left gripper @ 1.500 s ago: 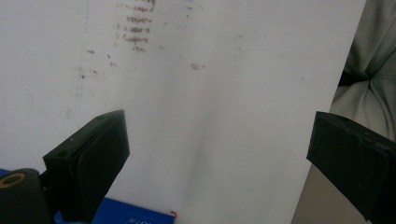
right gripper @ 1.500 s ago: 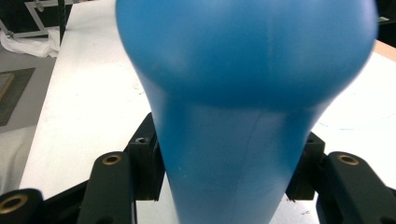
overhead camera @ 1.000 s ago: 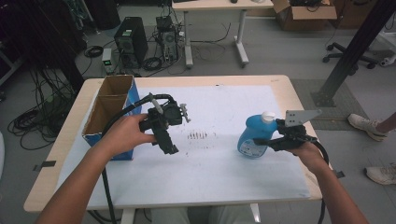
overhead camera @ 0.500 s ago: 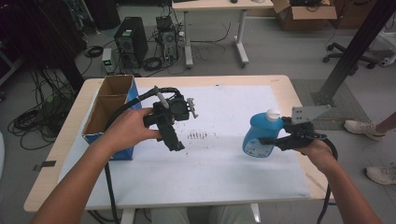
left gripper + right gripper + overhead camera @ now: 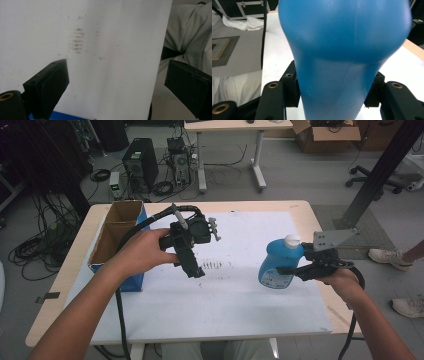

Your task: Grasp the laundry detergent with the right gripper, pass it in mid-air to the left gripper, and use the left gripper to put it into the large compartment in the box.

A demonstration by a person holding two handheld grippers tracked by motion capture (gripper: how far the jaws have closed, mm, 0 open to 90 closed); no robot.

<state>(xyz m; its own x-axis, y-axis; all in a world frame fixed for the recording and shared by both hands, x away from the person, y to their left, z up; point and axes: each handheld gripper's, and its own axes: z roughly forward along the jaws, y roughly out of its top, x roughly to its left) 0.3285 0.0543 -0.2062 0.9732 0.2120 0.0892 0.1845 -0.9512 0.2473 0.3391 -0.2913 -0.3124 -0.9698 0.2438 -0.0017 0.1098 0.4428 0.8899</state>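
A blue detergent bottle (image 5: 275,267) with a white cap (image 5: 291,240) hangs tilted over the right part of the white sheet (image 5: 240,300). My right gripper (image 5: 291,270) is shut on its narrow lower body. In the right gripper view the bottle (image 5: 344,50) looms close, and both pads of the right gripper (image 5: 333,91) press its sides. My left gripper (image 5: 194,269) is held above the sheet's middle, pointing down and toward the person. In its own view the left gripper (image 5: 117,87) stands open and holds nothing. A patch of dark smudges (image 5: 77,40) marks the sheet (image 5: 112,62) below it.
An open cardboard box (image 5: 117,237) with a blue side stands at the table's left edge. The smudges (image 5: 212,265) lie mid-sheet between the two grippers. Beyond the wooden table (image 5: 300,207) are computers, cables and another desk. The person's trousers (image 5: 190,32) show past the near edge.
Both hands have risen. The left gripper has drifted right and up over the sheet. The right gripper has lifted the bottle a little, still gripping it.
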